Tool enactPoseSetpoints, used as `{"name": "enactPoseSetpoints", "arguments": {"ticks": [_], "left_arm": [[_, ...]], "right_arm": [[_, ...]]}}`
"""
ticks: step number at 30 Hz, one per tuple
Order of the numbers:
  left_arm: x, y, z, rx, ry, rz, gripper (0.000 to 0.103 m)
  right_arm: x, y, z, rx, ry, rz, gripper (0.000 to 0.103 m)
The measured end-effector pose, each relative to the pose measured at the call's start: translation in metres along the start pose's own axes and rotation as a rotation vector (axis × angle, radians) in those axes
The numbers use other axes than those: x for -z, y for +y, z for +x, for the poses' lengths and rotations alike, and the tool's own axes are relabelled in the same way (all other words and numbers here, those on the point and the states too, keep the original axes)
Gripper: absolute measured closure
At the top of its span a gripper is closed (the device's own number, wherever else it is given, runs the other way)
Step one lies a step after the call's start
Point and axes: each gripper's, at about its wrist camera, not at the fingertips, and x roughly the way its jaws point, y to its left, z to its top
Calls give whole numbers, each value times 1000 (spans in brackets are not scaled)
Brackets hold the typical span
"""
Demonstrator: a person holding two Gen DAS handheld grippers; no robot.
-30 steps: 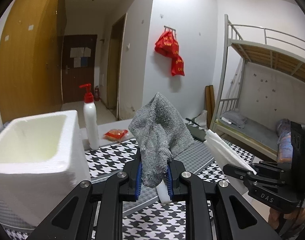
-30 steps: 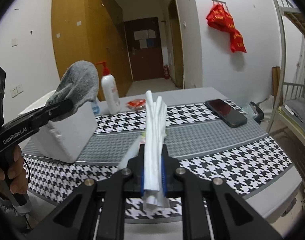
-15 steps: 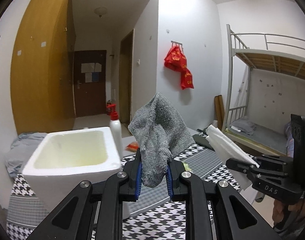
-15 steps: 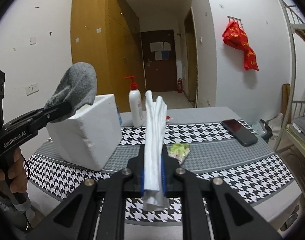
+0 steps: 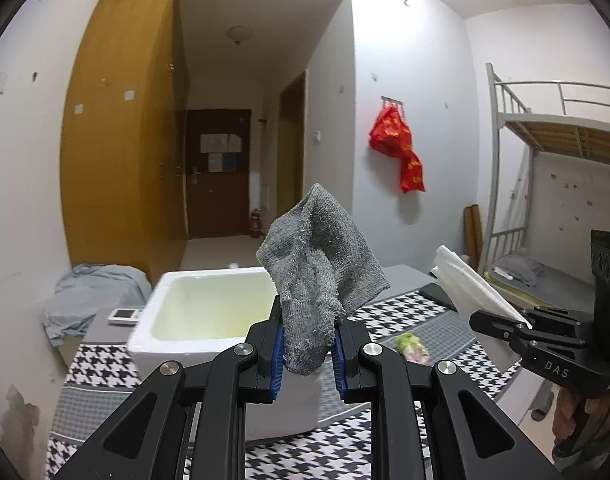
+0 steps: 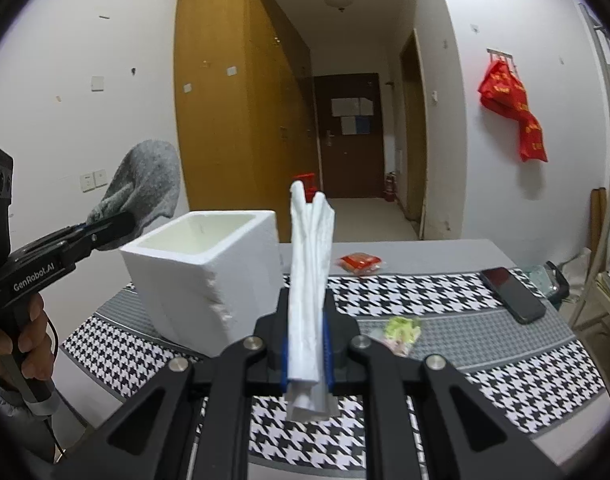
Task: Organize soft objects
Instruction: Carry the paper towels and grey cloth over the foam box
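Clamping a grey knitted cloth (image 5: 319,268) at lower centre of the left wrist frame, left gripper (image 5: 308,350) nearly closed, blue pads pressed on the lower end of the fabric, rest of it standing up and flopping rightward above the jaws. Seen again at left edge of the right wrist frame, same grey cloth (image 6: 145,190) bulging past the jaw tips, above and just left of the white foam box (image 6: 203,276). Squeezing a folded white cloth (image 6: 309,280) at centre of the right wrist frame, right gripper (image 6: 307,354) clenched tight, fabric rising upright between the pads with a short end hanging below. Sitting open-topped on the houndstooth desk (image 6: 485,364), foam box directly behind the grey cloth in the left wrist frame, left of the white cloth in the right.
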Motion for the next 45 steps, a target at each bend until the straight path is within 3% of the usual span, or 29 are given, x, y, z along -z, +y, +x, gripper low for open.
{"name": "enactPoseSetpoints", "arguments": {"ticks": [22, 45], "left_arm": [[3, 61, -37, -177, -24, -58, 82], [4, 84, -42, -197, -40, -70, 82]], "right_arm": [[-23, 63, 36, -142, 5, -103, 87], [-42, 93, 76, -191, 48, -116, 87]]}}
